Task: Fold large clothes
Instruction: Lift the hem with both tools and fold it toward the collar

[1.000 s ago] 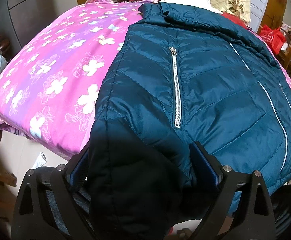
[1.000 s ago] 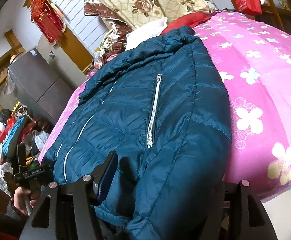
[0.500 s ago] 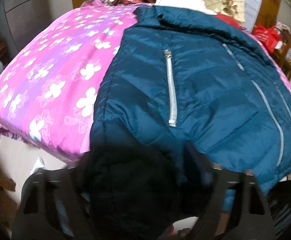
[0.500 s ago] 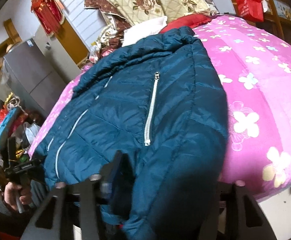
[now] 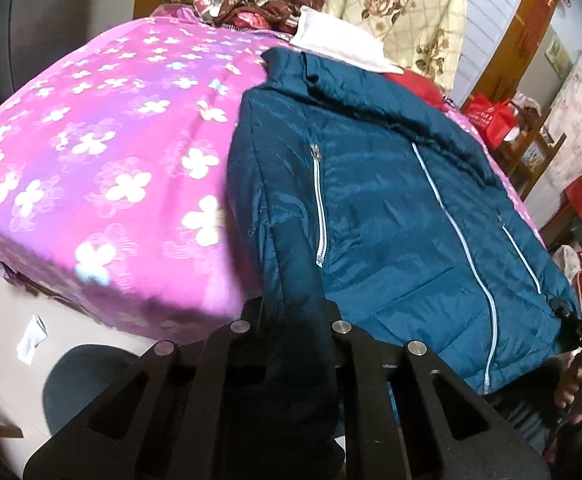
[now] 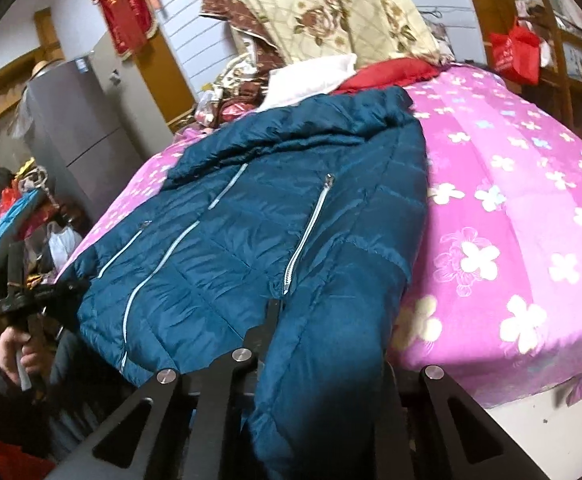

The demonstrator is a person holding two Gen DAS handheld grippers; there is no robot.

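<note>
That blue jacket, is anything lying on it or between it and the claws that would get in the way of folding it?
Nothing visible. Both claws, left and right, already pinch the blue jacket at its hem, and nothing lies on its front.

Bare bedspread beside the jacket; clutter at the head of the bed

Left wrist view: pink bedspread [image 5: 103,168] lies open at 10 o'clock of the blue jacket [image 5: 391,208]; pillows [image 5: 339,40] and floral quilt [image 5: 407,12] crowd 12 o'clock, red bag [image 5: 491,120] at 2.
</note>
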